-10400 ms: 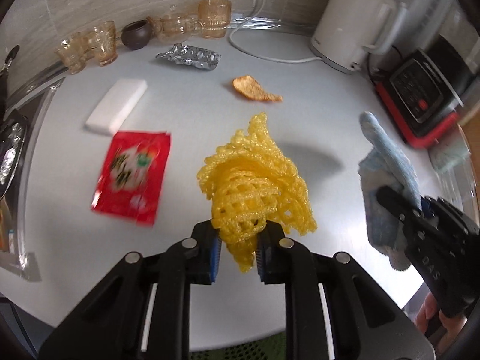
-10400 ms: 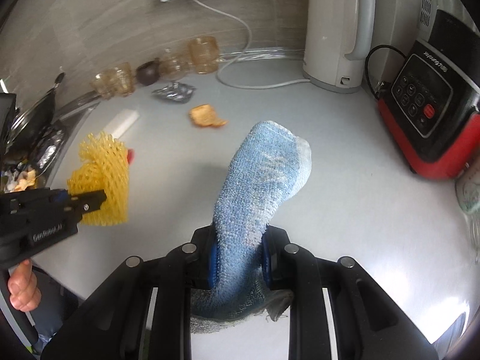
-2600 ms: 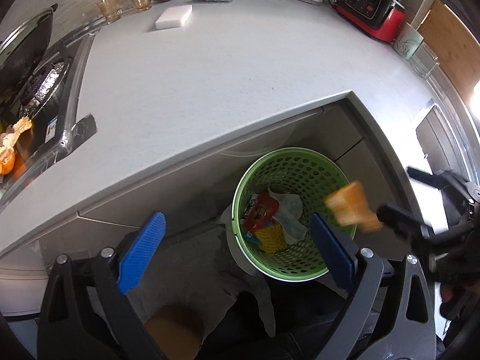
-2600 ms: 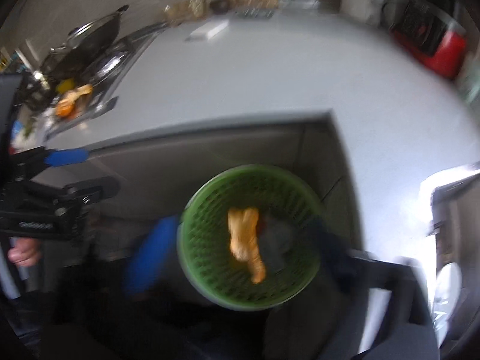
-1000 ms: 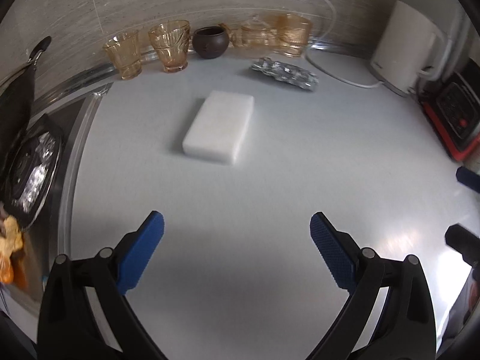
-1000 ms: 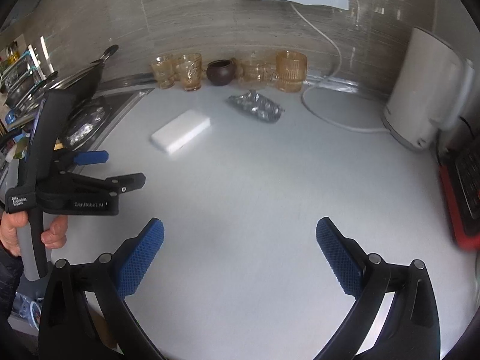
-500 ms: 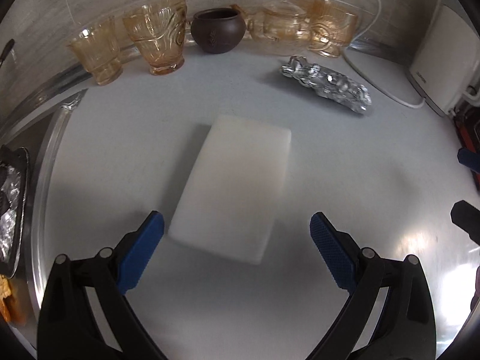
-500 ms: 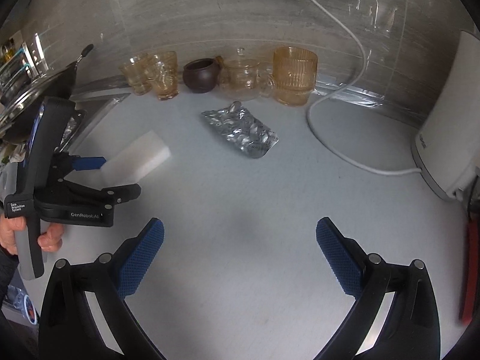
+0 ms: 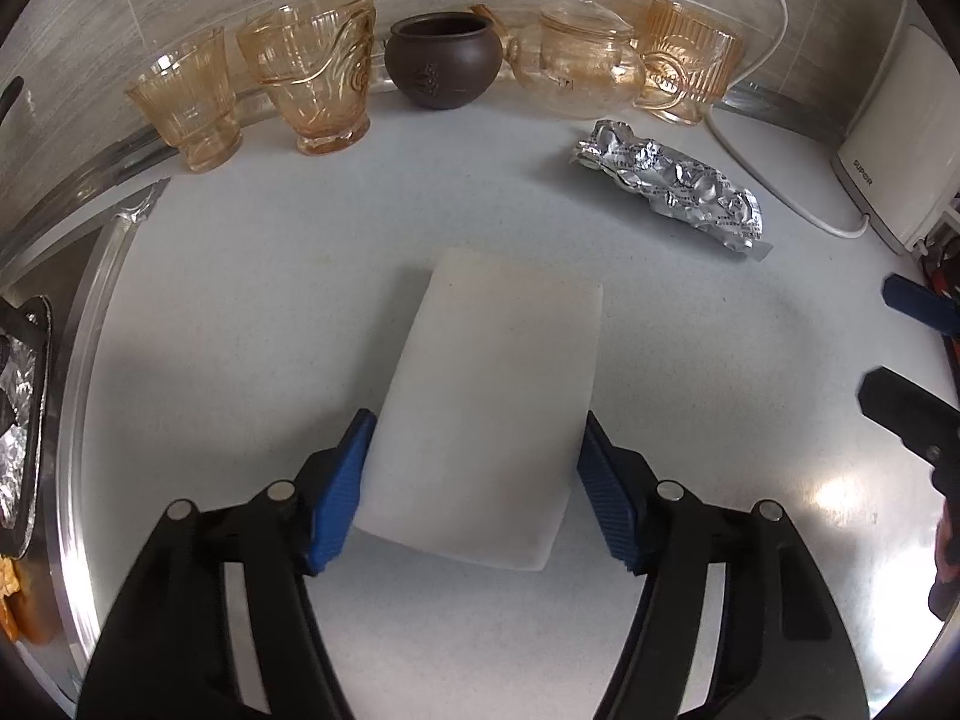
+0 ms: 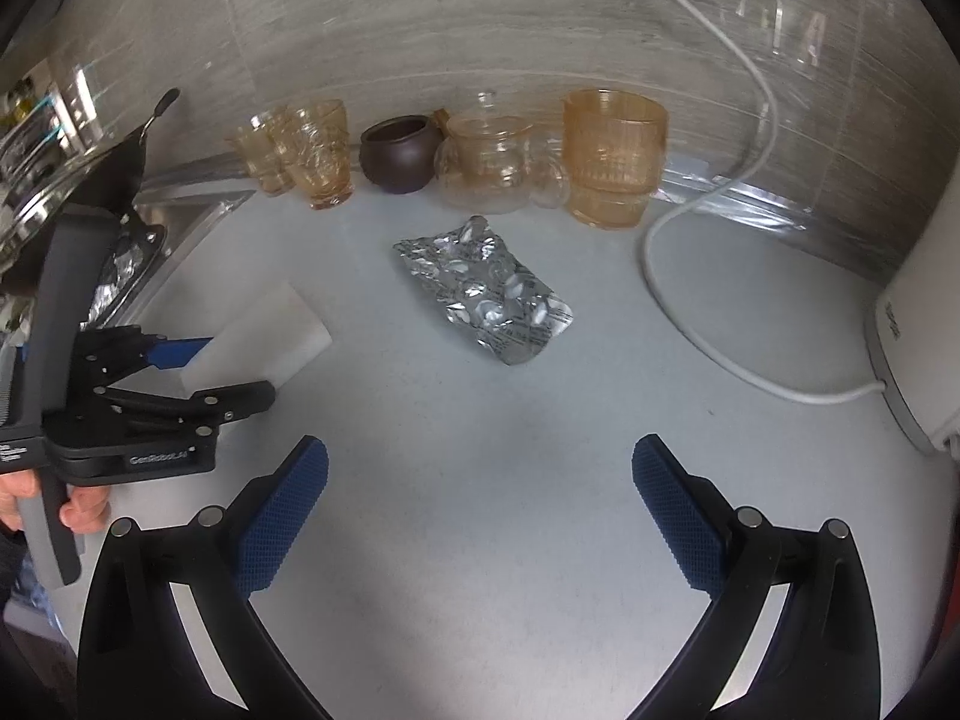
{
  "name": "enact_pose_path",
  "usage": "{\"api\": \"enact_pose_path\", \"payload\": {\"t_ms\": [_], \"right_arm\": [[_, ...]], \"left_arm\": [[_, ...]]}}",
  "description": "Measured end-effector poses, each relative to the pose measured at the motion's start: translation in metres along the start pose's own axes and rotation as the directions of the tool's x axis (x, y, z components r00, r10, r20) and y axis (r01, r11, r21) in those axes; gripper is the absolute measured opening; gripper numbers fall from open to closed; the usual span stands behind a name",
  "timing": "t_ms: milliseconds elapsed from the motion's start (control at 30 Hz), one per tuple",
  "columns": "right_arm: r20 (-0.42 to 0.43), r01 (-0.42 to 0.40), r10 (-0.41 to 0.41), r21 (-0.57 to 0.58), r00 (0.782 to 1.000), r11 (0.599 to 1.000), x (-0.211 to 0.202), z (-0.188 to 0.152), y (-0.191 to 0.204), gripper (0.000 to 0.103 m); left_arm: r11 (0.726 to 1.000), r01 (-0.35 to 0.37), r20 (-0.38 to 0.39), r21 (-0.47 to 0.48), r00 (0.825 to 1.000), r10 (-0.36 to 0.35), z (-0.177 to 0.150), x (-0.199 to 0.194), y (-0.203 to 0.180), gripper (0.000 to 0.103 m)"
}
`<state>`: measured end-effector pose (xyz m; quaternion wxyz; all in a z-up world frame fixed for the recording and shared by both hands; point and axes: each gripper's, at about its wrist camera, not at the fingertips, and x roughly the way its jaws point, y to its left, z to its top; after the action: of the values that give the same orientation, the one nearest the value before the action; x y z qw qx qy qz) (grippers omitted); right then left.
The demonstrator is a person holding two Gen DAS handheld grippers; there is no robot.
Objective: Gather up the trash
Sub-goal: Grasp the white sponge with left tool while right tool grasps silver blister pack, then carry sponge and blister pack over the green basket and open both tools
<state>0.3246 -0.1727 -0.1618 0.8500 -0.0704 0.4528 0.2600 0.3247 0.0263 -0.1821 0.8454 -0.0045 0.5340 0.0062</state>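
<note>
A white foam block lies flat on the grey counter. My left gripper has closed around its near end, a blue pad against each side. The block also shows in the right wrist view, with the left gripper around it. A crumpled silver blister pack lies beyond the block to the right; in the right wrist view it lies ahead of my right gripper, which is open and empty above the counter.
Amber glass cups, a dark brown pot and a glass teapot line the back wall. A white kettle with its cord stands at the right. A stove edge runs along the left.
My left gripper has moved forward onto the foam block and its jaws have closed in to the block's sides. My right gripper has moved closer to the blister pack and stays open.
</note>
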Motion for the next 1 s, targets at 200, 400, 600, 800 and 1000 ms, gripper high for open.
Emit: {"api": "enact_pose_path", "payload": {"t_ms": [200,400,600,800,1000], "right_arm": [[-0.011,-0.004,0.004,-0.077,1.0,0.997,0.016,0.016,-0.001,0.101],[-0.021,-0.032,0.03,-0.111,0.999,0.993,0.029,0.031,0.001,0.101],[-0.032,-0.034,0.026,-0.256,0.999,0.966,0.05,0.055,0.014,0.101],[-0.095,-0.051,0.027,-0.256,0.995,0.965,0.087,0.08,0.005,0.101],[-0.132,-0.038,0.0,-0.286,0.991,0.957,0.107,0.084,0.01,0.1]], "left_arm": [[1.0,0.015,0.008,-0.004,1.0,-0.015,-0.021,-0.029,-0.005,0.064],[0.999,0.02,0.019,-0.036,1.0,-0.019,-0.064,-0.068,-0.003,0.064],[0.991,0.082,-0.003,-0.108,0.997,-0.083,-0.121,-0.103,0.007,0.064],[0.989,0.061,-0.041,-0.134,0.997,-0.067,-0.164,-0.127,0.014,0.064],[0.985,0.03,-0.046,-0.17,0.998,-0.038,-0.179,-0.14,0.023,0.065]]}}
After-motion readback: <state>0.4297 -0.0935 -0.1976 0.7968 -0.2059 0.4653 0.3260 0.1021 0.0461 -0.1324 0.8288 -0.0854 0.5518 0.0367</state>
